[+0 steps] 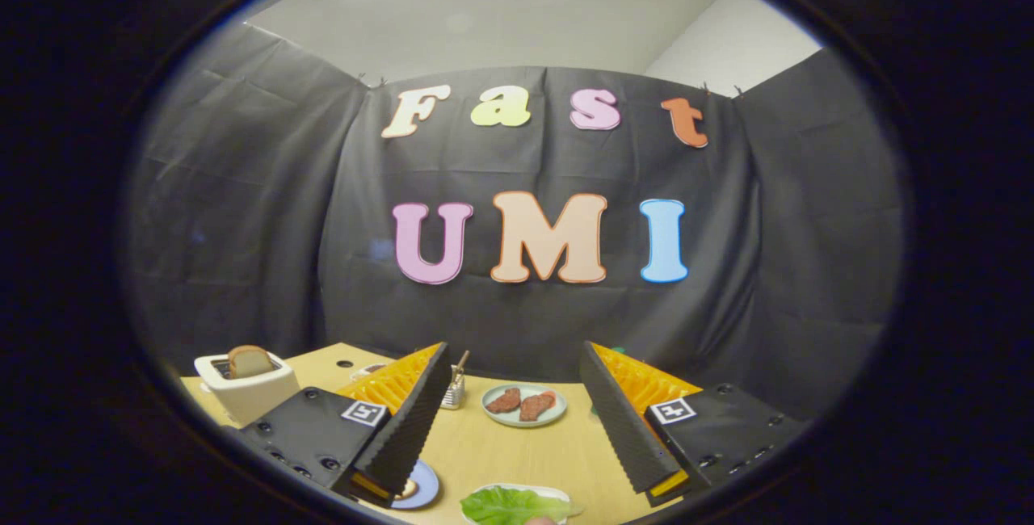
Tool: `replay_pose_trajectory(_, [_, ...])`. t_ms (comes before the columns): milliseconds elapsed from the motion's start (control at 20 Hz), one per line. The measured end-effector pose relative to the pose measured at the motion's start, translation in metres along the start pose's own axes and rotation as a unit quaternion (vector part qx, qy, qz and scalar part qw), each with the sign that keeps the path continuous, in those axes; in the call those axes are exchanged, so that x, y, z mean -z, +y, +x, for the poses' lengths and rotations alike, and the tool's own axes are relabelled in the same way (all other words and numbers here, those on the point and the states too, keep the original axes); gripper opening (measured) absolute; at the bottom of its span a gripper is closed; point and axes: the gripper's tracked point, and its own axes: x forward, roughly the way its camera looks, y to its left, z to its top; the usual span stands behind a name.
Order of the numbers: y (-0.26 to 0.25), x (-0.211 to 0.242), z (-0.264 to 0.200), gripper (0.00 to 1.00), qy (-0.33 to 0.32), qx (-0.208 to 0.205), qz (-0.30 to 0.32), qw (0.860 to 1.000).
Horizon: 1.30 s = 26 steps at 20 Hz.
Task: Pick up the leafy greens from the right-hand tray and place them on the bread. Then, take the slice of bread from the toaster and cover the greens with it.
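We see the light wooden tabletop [493,448] running out ahead of the gripper [517,420], backed by the black cloth booth wall [266,210]. Gripper fingers are spread wide, nothing between them, well above the table.

Off to the left, beyond the left finger, the white plastic toaster [242,388] holds one brown slice of bread [250,360] standing upright in its slot, top poking out.

Between the fingers, further out: a pale green round plate [523,405] with two reddish-brown meat pieces [520,404] side by side on it.

Nearest to us, between the fingers and below them: a white plate [557,496] carrying the leafy greens [510,506], a bright green lettuce leaf. Plate is cut off low in the view; something pinkish sits under the leaf's near edge, probably more food, we can't tell what.

Under the left finger, a blue round dish [423,486] is mostly hidden; contents unclear.

Just beyond the left fingertip stands a small metal rack-like holder [455,389] with a stick in it, too small to identify. Behind the right finger a green sliver peeks out, unidentifiable.
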Motion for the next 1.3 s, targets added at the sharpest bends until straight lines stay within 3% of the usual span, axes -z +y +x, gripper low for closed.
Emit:
replay_pose_trajectory(350, [-0.019,0.042,0.014,1.0,0.06,-0.068,-0.041,0.995])
replay_pose_trajectory(600, [-0.015,0.083,0.017,1.0,0.119,-0.143,-0.067,0.98])
replay_pose_trajectory(950, [-0.01,0.158,0.014,1.0,0.204,-0.235,-0.123,0.942])
replay_pose_trajectory(1300, [-0.017,0.238,0.003,1.0,0.292,-0.301,-0.165,0.893])
